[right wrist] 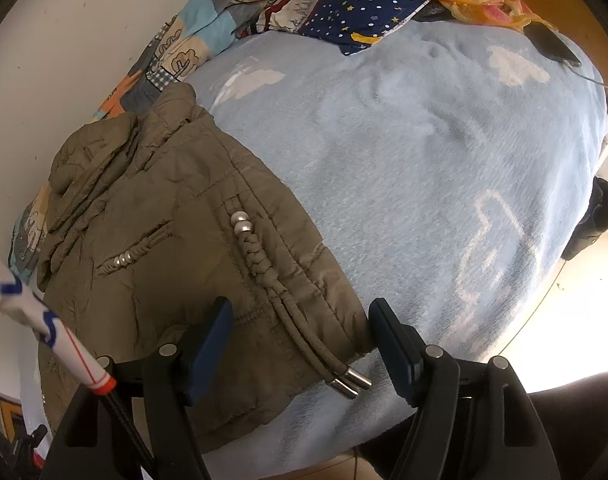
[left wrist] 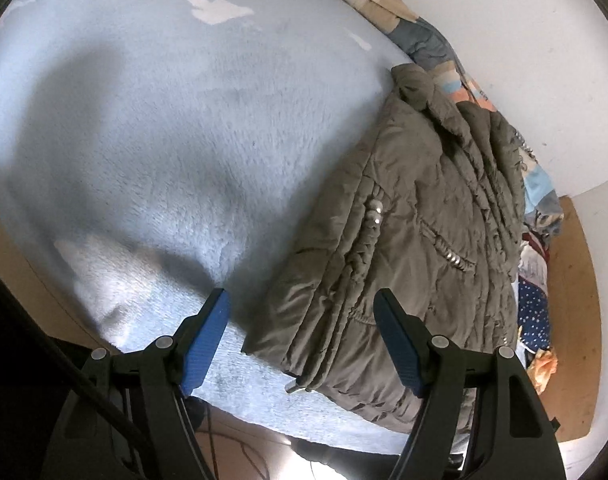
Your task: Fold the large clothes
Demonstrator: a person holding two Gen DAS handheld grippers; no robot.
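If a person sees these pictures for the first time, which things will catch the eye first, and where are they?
First is the olive-brown padded jacket, folded into a bundle on the light blue fleece blanket, near the wall. Next, its braided drawstring with silver beads and metal tips, which lies between the open fingers of the right gripper. The left gripper is open too, over the jacket's layered edge, and colourful patterned bedding is piled at the far end.

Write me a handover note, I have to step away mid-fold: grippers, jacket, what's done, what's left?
Left gripper: open, holding nothing, over the jacket's near edge.
Right gripper: open, empty, fingers straddling the hem by the drawcord.
Jacket lies folded into a compact bundle on the blue blanket, near the wall.
Done: the fold looks largely complete.
Left: probably tuck the loose drawcord and tidy the edges.
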